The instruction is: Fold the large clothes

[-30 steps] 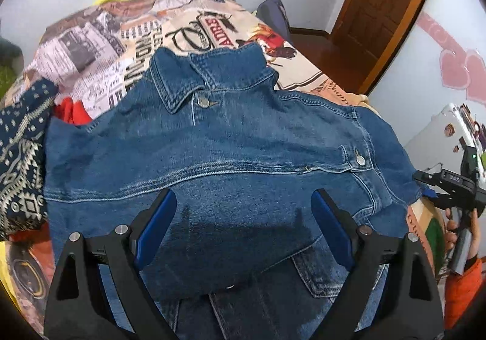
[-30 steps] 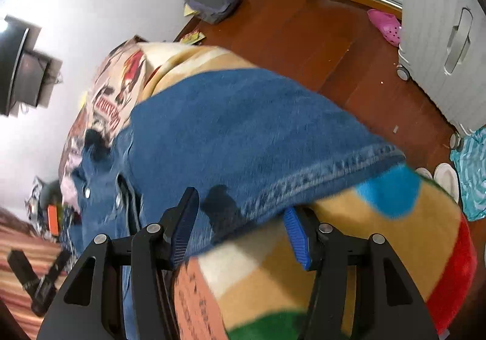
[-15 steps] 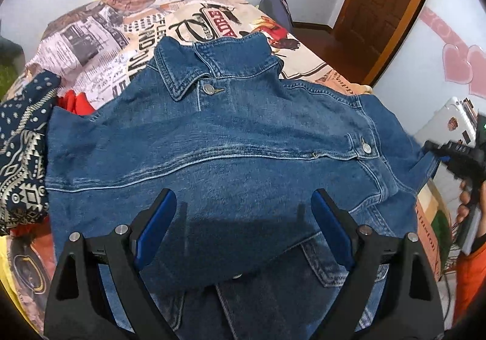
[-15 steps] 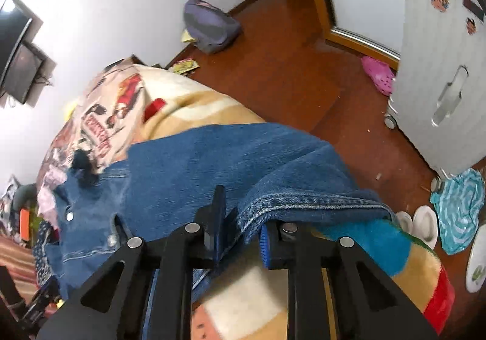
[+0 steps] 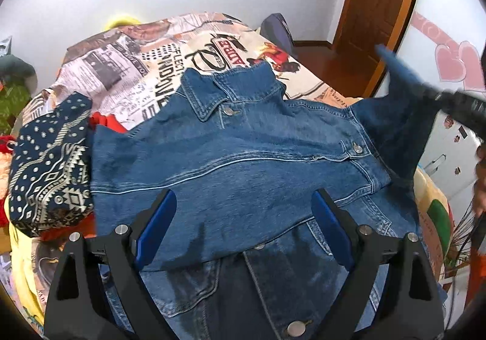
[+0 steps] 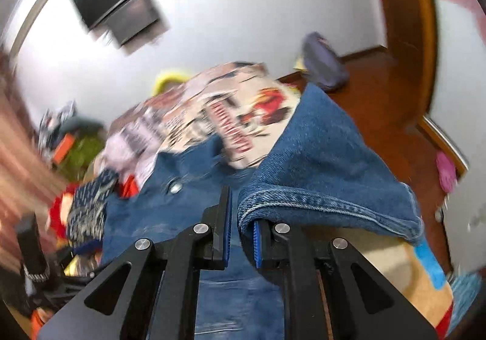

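A blue denim jacket (image 5: 249, 157) lies front up on the printed bedspread (image 5: 145, 72), collar toward the far wall. My left gripper (image 5: 243, 227) is open and empty, hovering just above the jacket's lower body. My right gripper (image 6: 241, 218) is shut on the cuff of the jacket's sleeve (image 6: 322, 173) and holds it lifted above the bed. In the left wrist view the raised sleeve (image 5: 398, 115) hangs at the right from the blurred right gripper (image 5: 455, 106).
A folded dark patterned cloth (image 5: 51, 163) and red fabric (image 5: 106, 124) lie at the left of the bed. A wooden door (image 5: 379, 5), red-brown floor, a grey bag (image 6: 325, 63) and a white suitcase (image 5: 449, 157) stand to the right.
My right gripper closed on the sleeve cuff and lifted it up and toward the jacket's middle. My left gripper stayed open above the jacket and drew back a little.
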Action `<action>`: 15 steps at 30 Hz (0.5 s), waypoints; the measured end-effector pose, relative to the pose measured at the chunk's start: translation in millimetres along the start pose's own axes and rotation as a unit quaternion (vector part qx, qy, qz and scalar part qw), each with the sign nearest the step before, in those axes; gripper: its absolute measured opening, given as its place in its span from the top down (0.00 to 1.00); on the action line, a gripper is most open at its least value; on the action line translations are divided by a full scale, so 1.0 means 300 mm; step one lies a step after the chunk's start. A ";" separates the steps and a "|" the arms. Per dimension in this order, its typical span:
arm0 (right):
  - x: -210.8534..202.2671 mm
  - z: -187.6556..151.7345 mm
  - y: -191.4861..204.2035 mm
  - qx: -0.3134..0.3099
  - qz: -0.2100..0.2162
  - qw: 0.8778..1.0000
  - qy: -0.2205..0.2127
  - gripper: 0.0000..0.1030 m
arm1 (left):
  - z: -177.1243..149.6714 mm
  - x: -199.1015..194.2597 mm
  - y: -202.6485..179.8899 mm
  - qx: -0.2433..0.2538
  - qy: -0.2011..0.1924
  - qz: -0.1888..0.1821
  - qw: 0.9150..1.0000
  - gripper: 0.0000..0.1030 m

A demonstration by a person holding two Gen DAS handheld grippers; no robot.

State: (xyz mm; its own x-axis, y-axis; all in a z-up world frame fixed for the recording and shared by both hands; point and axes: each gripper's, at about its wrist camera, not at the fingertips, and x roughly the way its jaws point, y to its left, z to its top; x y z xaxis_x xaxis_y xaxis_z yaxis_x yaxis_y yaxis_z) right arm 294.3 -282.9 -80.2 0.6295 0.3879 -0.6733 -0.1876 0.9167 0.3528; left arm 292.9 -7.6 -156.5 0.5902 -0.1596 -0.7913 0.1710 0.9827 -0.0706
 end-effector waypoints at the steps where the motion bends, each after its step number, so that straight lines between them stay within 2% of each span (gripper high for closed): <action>1: 0.038 -0.024 0.029 -0.009 0.004 1.000 0.019 0.90 | -0.004 -0.008 0.006 -0.003 -0.002 0.000 1.000 0.12; 6: 0.215 -0.130 0.076 -0.009 0.014 0.993 0.119 0.86 | -0.030 -0.029 0.037 -0.016 0.000 0.001 1.000 0.12; 11: 0.298 -0.214 0.069 0.005 0.007 0.976 0.219 0.85 | -0.053 -0.032 0.050 -0.023 0.004 0.004 1.000 0.12; 13: 0.265 -0.213 0.065 0.000 0.009 0.976 0.218 0.85 | -0.058 -0.036 0.053 -0.025 0.003 0.005 1.000 0.12; 15: 0.228 -0.209 0.053 -0.001 0.013 0.977 0.213 0.79 | -0.061 -0.039 0.054 -0.028 0.002 0.004 1.000 0.12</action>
State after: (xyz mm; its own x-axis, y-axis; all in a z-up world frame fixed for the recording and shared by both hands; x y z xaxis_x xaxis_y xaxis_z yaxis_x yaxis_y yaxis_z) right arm 287.1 -236.0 -161.3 0.2539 0.4160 -0.8732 -0.2013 0.9057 0.3730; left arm 274.4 12.0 -159.4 0.5886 -0.1523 -0.7939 0.1229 0.9875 -0.0983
